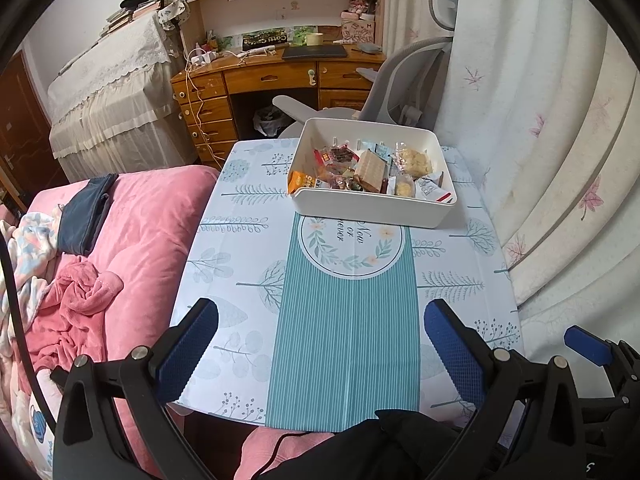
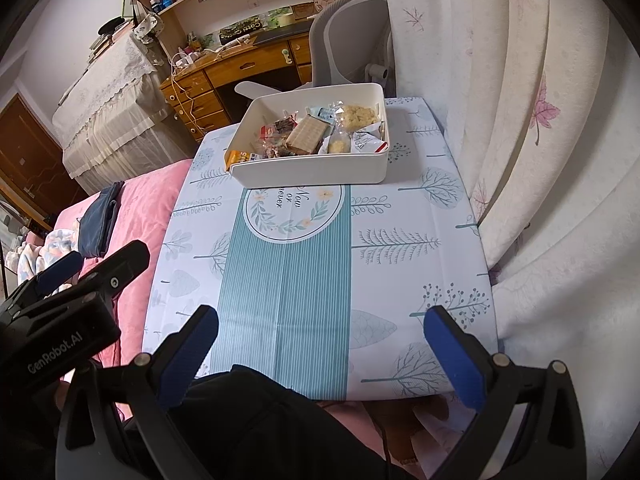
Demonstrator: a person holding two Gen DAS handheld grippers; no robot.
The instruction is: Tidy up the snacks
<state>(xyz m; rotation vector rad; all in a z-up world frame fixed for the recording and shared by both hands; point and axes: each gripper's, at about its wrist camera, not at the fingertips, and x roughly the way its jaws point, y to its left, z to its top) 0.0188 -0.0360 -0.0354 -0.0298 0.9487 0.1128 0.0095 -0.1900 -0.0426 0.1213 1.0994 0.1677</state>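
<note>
Left wrist view: left gripper [image 1: 320,344] and right gripper [image 2: 320,346] hover empty, jaws wide apart, above the near table [image 1: 240,240] edge; snacks [image 1: 370,170] fill the white bin [image 1: 372,208] at the far end; nothing blocks a straight reach; curtain [image 1: 560,160] crowds the right.

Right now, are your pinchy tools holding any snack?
No. The left tool and right tool are both open and empty; the snacks lie in the white bin.
</note>
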